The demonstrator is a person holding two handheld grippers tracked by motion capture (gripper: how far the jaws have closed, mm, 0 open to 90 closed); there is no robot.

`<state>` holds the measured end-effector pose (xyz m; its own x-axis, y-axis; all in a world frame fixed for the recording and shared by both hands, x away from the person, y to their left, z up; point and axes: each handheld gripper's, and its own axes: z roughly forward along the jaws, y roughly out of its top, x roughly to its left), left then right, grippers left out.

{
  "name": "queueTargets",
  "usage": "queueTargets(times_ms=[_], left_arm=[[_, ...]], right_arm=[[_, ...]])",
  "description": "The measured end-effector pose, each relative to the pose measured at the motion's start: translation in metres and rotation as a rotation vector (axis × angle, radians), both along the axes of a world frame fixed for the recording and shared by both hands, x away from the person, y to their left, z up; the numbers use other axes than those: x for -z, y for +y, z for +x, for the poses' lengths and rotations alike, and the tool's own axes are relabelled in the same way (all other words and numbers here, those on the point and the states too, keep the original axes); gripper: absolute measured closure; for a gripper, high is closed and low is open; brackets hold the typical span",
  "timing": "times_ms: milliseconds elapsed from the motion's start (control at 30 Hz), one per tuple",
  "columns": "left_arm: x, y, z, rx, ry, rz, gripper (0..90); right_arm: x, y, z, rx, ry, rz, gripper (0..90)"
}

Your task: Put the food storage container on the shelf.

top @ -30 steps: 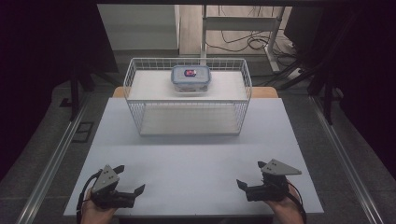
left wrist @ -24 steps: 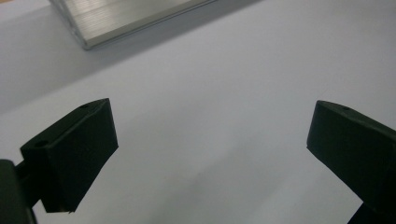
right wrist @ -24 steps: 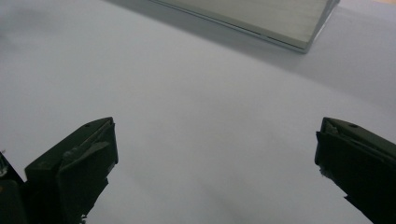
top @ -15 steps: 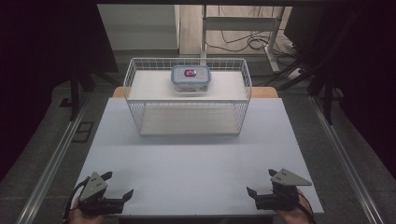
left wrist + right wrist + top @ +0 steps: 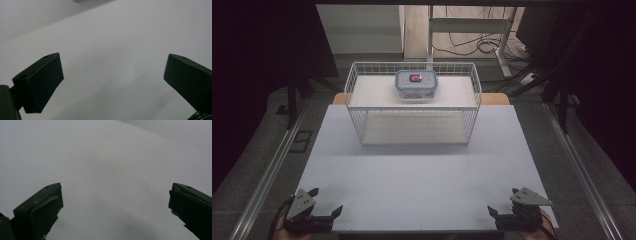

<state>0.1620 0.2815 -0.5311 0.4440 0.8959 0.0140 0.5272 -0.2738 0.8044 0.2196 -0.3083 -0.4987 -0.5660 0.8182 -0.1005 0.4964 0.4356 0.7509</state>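
You are holding both grippers, left (image 5: 326,204) and right (image 5: 501,206), with fingers spread wide, grasping nothing. Ahead of them the basket (image 5: 472,87) is holding a box (image 5: 416,83) on the table (image 5: 422,180).

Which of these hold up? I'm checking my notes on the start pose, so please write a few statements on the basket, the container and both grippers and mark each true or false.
1. The lidded container sits inside the wire basket. True.
2. The left gripper is shut on the container. False: its jaws are open with nothing between them, at the near edge of the table.
3. The right gripper is open. True.
4. The basket stands at the near edge between the grippers. False: it is at the far side.
5. The container's lid is off. False: the lid is on.
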Motion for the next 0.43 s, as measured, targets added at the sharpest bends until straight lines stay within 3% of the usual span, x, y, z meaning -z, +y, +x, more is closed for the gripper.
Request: queueTargets(times_ms=[33, 67, 200, 433], left_arm=[[0.0, 0.0, 0.0, 0.0, 0.0, 0.0, 1.8], [-0.0006, 0.0037, -0.0005, -0.01, -0.004, -0.027, 1.8], [0.0005, 0.0056, 0.0004, -0.024, 0.007, -0.037, 1.6], [0.0015, 0.0025, 0.0026, -0.021, 0.027, -0.01, 2.2]], right_arm=[[0.0, 0.0, 0.0, 0.0, 0.0, 0.0, 0.0], [0.0029, -0.0026, 0.0008, 0.012, 0.016, -0.009, 0.0], [0.0025, -0.0046, 0.0008, 0.02, 0.021, 0.008, 0.0], [0.0042, -0.0019, 0.0024, 0.022, 0.036, -0.017, 0.6]])
